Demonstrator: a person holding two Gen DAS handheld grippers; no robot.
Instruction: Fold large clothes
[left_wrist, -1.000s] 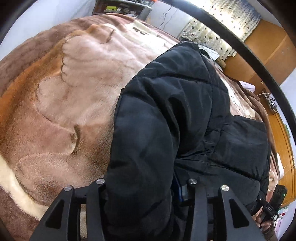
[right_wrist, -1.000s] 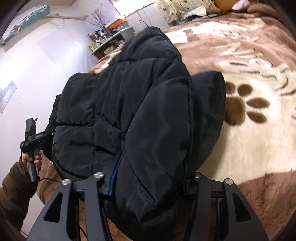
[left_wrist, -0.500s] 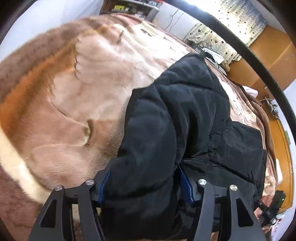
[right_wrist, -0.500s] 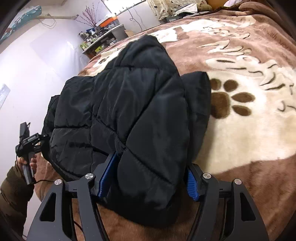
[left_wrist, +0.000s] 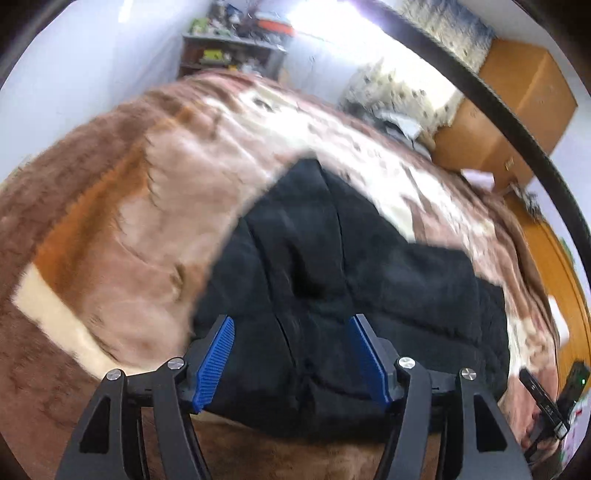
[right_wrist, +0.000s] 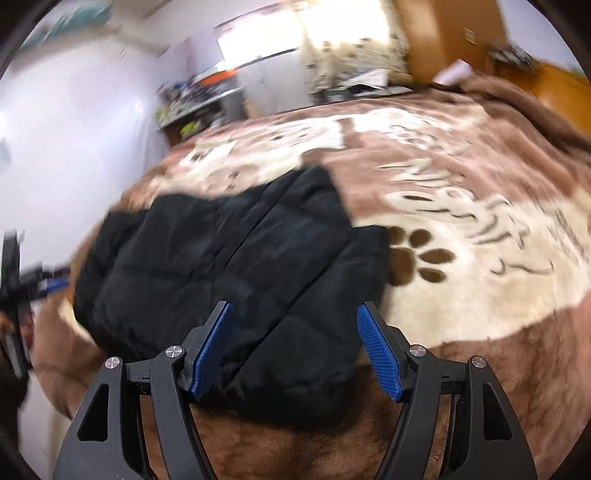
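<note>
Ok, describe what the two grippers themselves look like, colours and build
Both look the same. The left gripper and right gripper each have two matte black fingers built as open, triangular struts with silver round bolt heads at the joints. Each fingertip carries a flat blue pad with fine ribbing, facing inward. No cables or markings show on them.

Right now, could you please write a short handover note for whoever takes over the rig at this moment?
Left gripper: open, holding nothing, jaws either side of the near edge of the black puffer jacket.
Right gripper: open, empty, over the jacket's near right corner.
Jacket: lies folded into a compact bundle on the brown paw-print blanket.
Done: the fold is laid down and released.
Left: check that the bundle holds; tidy edges or fold once more if needed. Both views are motion-blurred.
</note>
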